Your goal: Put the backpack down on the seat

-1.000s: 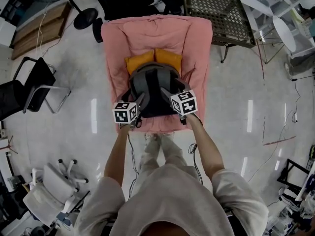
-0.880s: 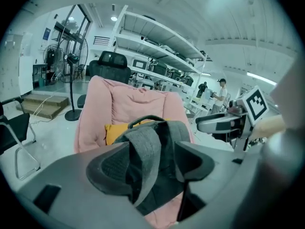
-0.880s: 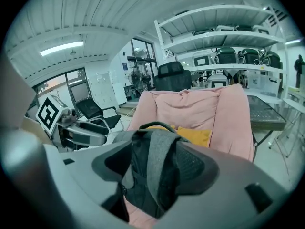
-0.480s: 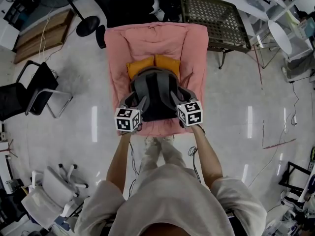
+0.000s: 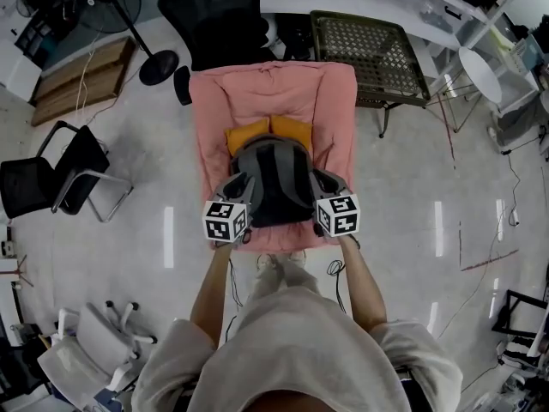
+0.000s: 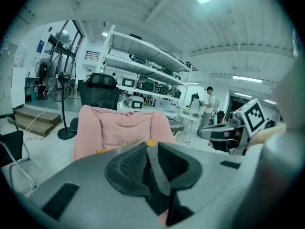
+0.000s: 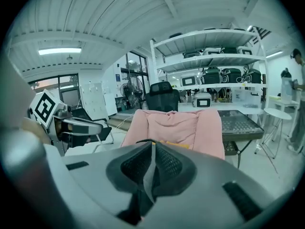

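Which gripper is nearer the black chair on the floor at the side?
Left. The left gripper, beside the backpack, is on the black chair's side; the right gripper is beyond the backpack. Both jaws are closing on its straps.

Within the last second the left tool [image 5: 238, 187] and the right tool [image 5: 326, 183] have moved farther apart to the backpack's [image 5: 273, 178] sides, and their jaws, before wide open, are closing on a dark strap [image 6: 156, 173] and a thin grey strap [image 7: 148, 173].

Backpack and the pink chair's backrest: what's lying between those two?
Two orange cushions lie side by side on the pink chair, between the backpack and the backrest. The head view shows them clearly.
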The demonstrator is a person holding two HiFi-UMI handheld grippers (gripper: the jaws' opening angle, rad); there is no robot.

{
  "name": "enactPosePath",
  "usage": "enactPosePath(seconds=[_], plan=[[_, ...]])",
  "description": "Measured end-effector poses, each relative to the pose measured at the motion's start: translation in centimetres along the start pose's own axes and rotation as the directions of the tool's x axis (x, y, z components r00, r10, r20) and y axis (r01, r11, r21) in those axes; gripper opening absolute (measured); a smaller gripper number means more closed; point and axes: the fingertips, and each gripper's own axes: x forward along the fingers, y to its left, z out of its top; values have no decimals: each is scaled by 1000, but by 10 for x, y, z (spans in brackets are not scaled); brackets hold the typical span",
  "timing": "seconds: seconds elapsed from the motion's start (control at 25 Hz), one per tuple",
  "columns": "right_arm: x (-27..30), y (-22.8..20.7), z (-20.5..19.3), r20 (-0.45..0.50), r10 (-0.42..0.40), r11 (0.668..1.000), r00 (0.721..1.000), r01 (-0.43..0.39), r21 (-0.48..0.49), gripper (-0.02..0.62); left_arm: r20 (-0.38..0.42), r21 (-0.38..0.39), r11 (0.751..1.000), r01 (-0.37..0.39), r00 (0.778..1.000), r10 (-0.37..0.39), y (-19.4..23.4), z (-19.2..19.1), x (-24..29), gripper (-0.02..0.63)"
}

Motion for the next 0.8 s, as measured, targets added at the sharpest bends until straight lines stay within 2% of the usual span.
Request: enactPosePath(seconds=[0.28,0.8], plan=[[-25,-8,24,45,-28,1000,999,28,2,0,43,17,1000,5,999,-6,-11,25,-13,37],[-57,-10,45,94,-39,998,995,44,-46,-2,87,39,999,-4,996,1,-16,47,-36,23]])
